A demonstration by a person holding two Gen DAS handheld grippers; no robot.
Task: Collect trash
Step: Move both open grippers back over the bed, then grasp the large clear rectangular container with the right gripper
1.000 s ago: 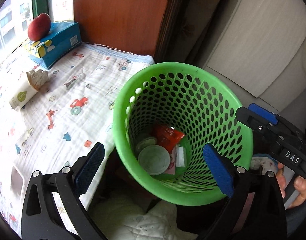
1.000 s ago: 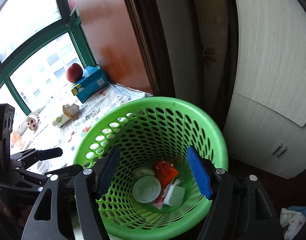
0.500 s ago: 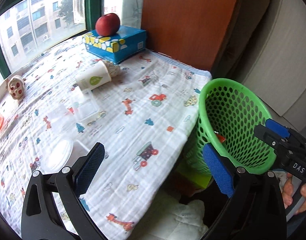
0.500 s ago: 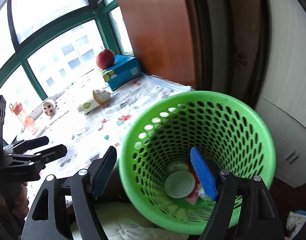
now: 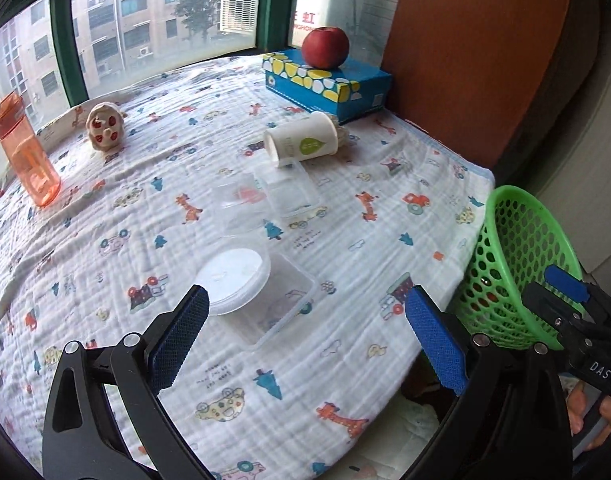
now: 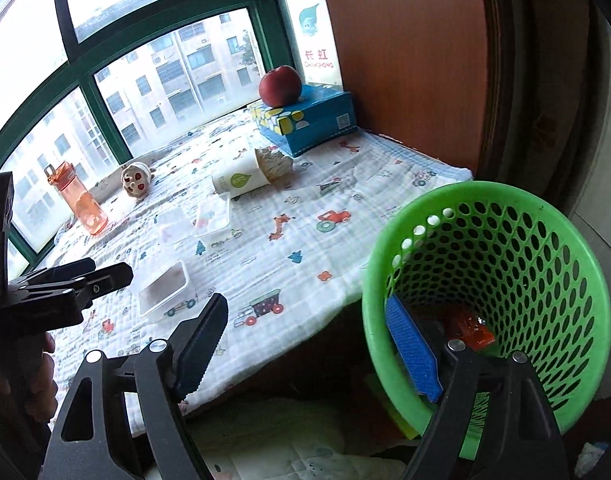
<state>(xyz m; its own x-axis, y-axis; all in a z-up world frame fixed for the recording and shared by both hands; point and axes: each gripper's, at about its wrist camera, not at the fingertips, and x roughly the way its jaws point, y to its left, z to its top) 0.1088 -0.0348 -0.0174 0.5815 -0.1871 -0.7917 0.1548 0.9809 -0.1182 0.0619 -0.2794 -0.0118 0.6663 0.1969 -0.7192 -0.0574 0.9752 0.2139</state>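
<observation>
Two grippers, yours: left point(image 5: 305, 332) wide open, empty, over tub point(image 5: 265, 300) low centre | right point(image 6: 309, 344) wide open, empty, beside bin point(image 6: 505, 280) lower right

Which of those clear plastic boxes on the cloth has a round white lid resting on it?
The clear box nearest the left gripper; the two farther ones carry nothing.

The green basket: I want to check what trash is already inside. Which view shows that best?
The right wrist view: it looks down into the green basket, showing an orange-red wrapper at the bottom. The left wrist view shows it only side-on, contents barely visible.
</observation>
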